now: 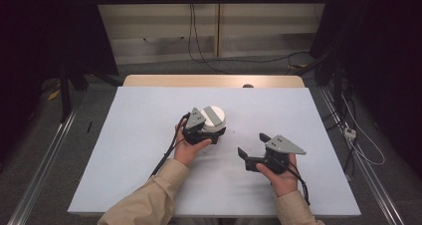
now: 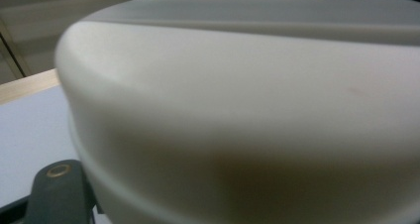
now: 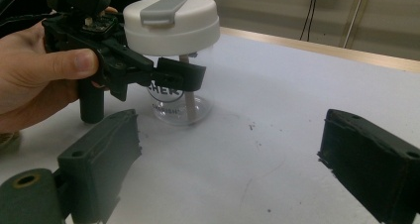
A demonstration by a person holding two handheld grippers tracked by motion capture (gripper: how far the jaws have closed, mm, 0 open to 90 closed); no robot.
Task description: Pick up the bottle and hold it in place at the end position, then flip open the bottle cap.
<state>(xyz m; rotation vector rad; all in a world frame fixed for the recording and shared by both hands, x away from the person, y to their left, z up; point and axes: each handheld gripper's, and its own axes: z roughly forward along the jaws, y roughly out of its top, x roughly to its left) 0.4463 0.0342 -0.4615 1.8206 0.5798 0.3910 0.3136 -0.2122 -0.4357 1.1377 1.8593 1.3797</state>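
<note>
A clear jar (image 3: pixel 179 106) with dark print stands upright on the white table cover, topped by a white lid (image 3: pixel 171 23) with a grey flap. In the high view the lid (image 1: pixel 214 116) sits near the table's middle. My left gripper (image 1: pixel 215 134) is shut on the jar's clear body just under the lid; in the right gripper view one of its black jaws crosses the front of the jar. The lid (image 2: pixel 247 110) looms close in the left gripper view. My right gripper (image 1: pixel 251 144) stands open to the right of the jar, apart from it, with nothing between its fingers (image 3: pixel 106 154).
The white cover (image 1: pixel 144 165) lies over a wooden table whose far edge (image 1: pixel 214 80) shows. A black cable (image 1: pixel 166 155) trails from the left gripper toward the front. Cables lie on the floor (image 1: pixel 358 140) to the right.
</note>
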